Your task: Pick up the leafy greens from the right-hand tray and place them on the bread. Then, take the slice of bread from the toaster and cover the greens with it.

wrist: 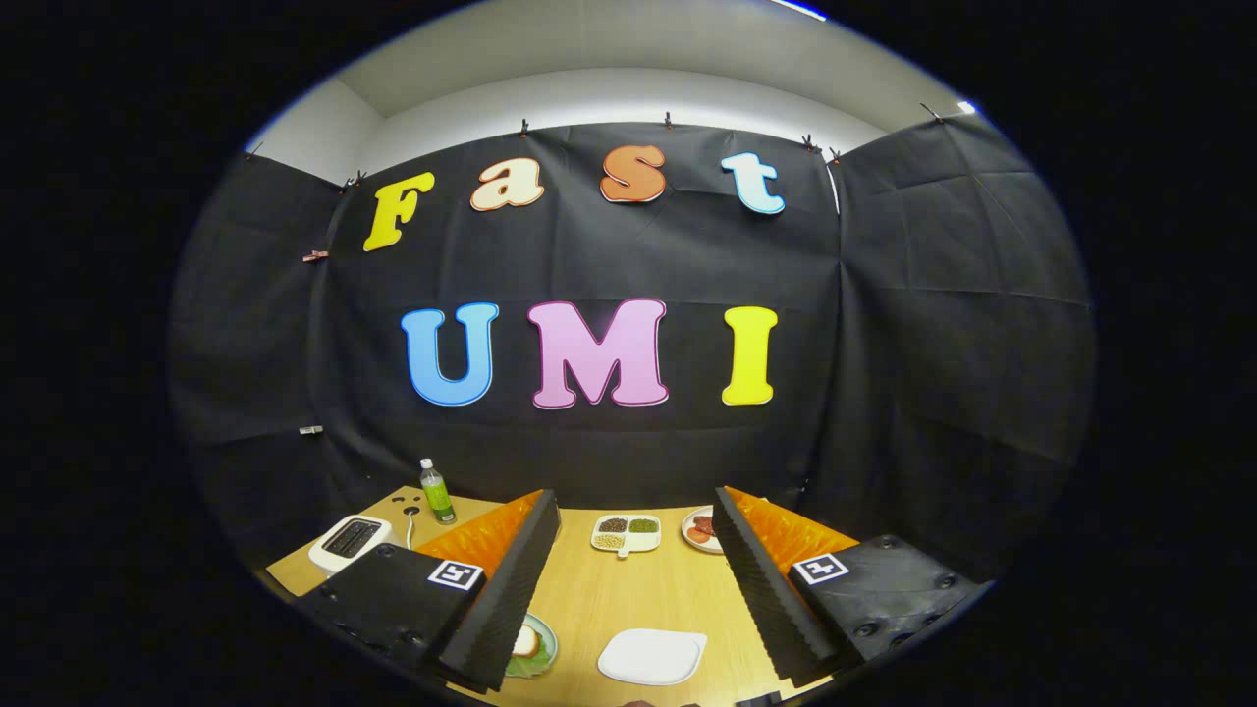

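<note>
we find the gripper (pixel 633 589) with fingers spread wide, holding nothing. between them on the wooden table (pixel 628 599) lies an empty white tray (pixel 653 656). by the left finger sits a plate (pixel 535 645) with bread (pixel 525 640) on leafy greens (pixel 528 664); their long axis we cannot tell. beyond: toaster (pixel 350 541), bottle (pixel 437 492), divided dish (pixel 627 533)

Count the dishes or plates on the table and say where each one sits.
4. A divided dish lies beyond the open jaws, a round plate just right of it, a white plate between the jaws, and a green plate beside the left one. Others may be hidden.
</note>
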`<state>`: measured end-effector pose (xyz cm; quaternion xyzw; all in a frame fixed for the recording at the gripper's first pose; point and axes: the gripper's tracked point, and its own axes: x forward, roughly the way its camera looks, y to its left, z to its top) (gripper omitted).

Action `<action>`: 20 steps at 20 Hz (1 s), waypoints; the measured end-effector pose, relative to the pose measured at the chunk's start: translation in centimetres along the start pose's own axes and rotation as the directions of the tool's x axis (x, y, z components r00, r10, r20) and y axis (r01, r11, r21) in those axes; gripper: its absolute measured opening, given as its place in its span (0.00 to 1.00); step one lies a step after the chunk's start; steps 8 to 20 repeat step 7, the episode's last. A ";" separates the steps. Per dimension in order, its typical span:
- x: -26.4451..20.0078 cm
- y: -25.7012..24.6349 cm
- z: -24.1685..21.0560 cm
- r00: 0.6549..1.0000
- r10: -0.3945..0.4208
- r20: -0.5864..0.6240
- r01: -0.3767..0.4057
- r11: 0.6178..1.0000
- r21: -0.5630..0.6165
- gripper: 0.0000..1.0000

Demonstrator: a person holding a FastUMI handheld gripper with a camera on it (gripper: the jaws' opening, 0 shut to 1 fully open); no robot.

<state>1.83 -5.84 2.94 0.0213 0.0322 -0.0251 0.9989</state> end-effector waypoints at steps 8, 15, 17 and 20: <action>1.6 -0.1 0.4 0.999 0.036 0.003 -0.036 0.999 0.030 0.99; 1.6 -0.1 0.4 0.999 0.036 0.003 -0.036 0.999 0.030 0.99; 1.6 -0.1 0.4 0.999 0.036 0.003 -0.036 0.999 0.030 0.99; 1.6 -0.1 0.4 0.999 0.036 0.003 -0.036 0.999 0.030 0.99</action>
